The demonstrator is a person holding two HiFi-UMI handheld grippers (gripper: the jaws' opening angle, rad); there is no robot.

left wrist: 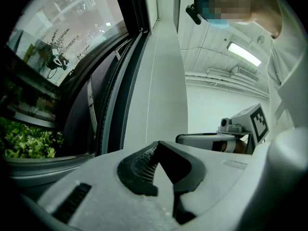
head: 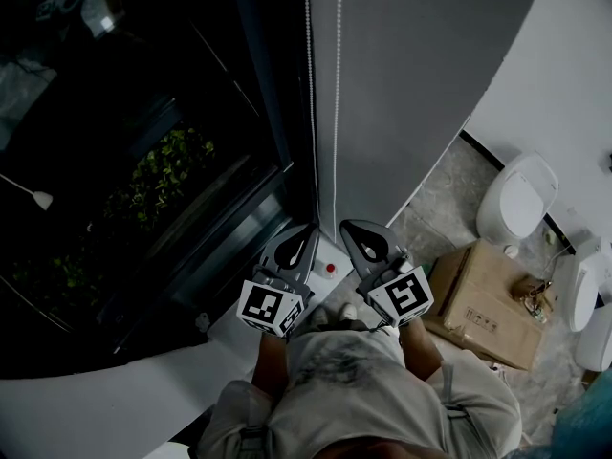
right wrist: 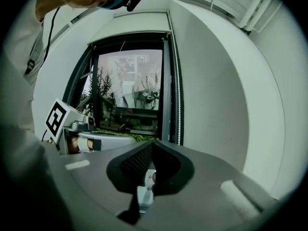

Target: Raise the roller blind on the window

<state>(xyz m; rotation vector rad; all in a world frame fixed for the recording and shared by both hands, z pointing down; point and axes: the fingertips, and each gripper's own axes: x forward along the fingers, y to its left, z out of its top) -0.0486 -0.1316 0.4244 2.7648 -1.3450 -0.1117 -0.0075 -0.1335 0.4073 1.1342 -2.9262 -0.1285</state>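
Two bead chain runs (head: 309, 84) hang down the dark window frame, in front of the grey wall (head: 411, 94). My left gripper (head: 308, 232) and right gripper (head: 349, 228) sit side by side just below the chain's lower end, tips pointing up at it. Both have their jaws shut, and I see nothing held between them. In the left gripper view, the thin chain (left wrist: 153, 81) runs down just left of my shut tips (left wrist: 156, 144). The right gripper view shows the chain (right wrist: 179, 105) beside bare window glass (right wrist: 130, 90), with the blind's white housing (right wrist: 134, 22) above.
A small white box with a red button (head: 330, 268) sits on the sill between the grippers. To the right, a cardboard box (head: 483, 304) and white ceramic fixtures (head: 518, 199) stand on the floor. Green plants (head: 163, 165) show outside the glass.
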